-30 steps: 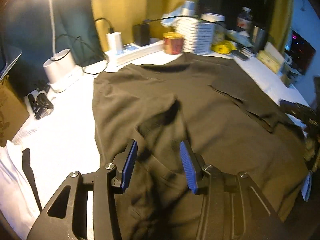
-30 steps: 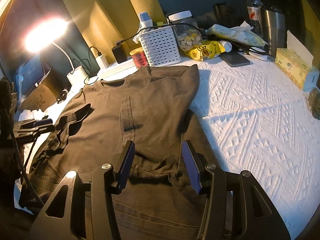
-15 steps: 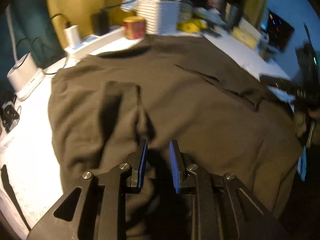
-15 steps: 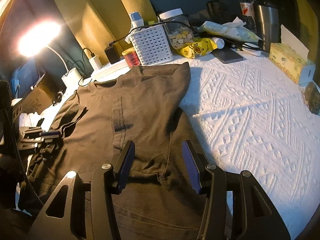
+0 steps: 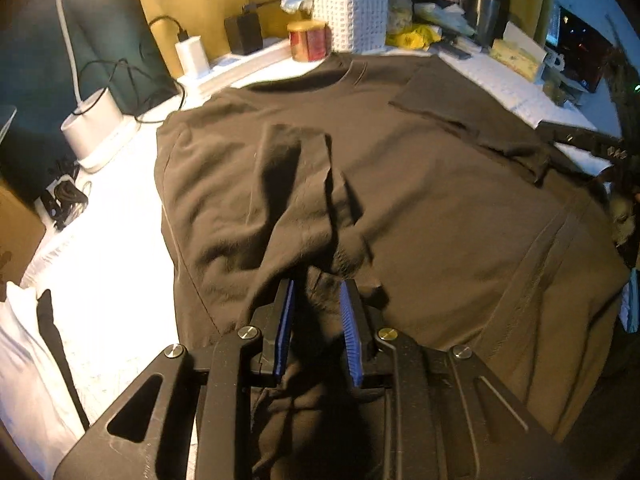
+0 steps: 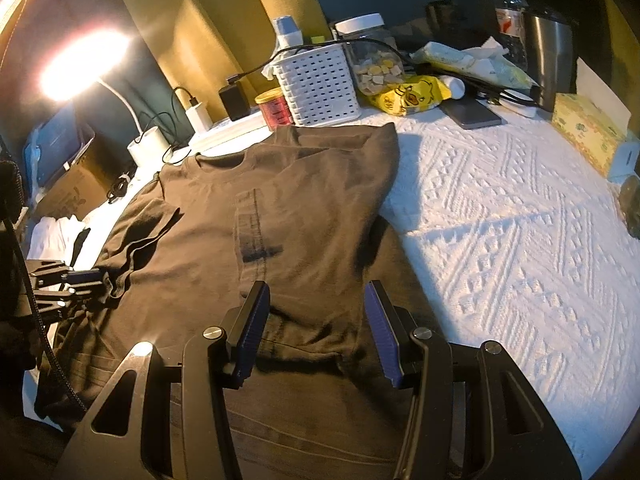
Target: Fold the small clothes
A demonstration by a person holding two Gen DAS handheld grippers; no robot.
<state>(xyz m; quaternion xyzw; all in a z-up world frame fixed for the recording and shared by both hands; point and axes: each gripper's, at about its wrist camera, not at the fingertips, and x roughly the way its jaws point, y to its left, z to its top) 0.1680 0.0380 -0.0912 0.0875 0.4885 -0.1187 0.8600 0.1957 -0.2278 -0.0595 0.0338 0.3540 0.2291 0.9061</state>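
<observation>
A dark brown T-shirt (image 5: 420,184) lies spread on the white textured bedspread (image 6: 520,240), neck away from me; it also shows in the right wrist view (image 6: 304,208). Its right side is folded in over the body, the sleeve lying flat. My left gripper (image 5: 316,312) is shut on a bunch of the shirt's left sleeve and side, lifting it over the body. It shows from the side in the right wrist view (image 6: 86,280). My right gripper (image 6: 316,300) is open and empty, low over the folded edge near the hem.
At the back stand a white perforated basket (image 6: 320,84), a red tin (image 6: 276,110), a jar of snacks (image 6: 372,60), a yellow packet, a phone (image 6: 472,114), a steel cup (image 6: 548,56) and a tissue box (image 6: 588,132). A lamp base (image 5: 94,120), chargers and cables sit at left.
My left gripper closed on the shirt's left sleeve and side and pulled the fabric up and inward over the body. My right gripper stayed open, shifting little.
</observation>
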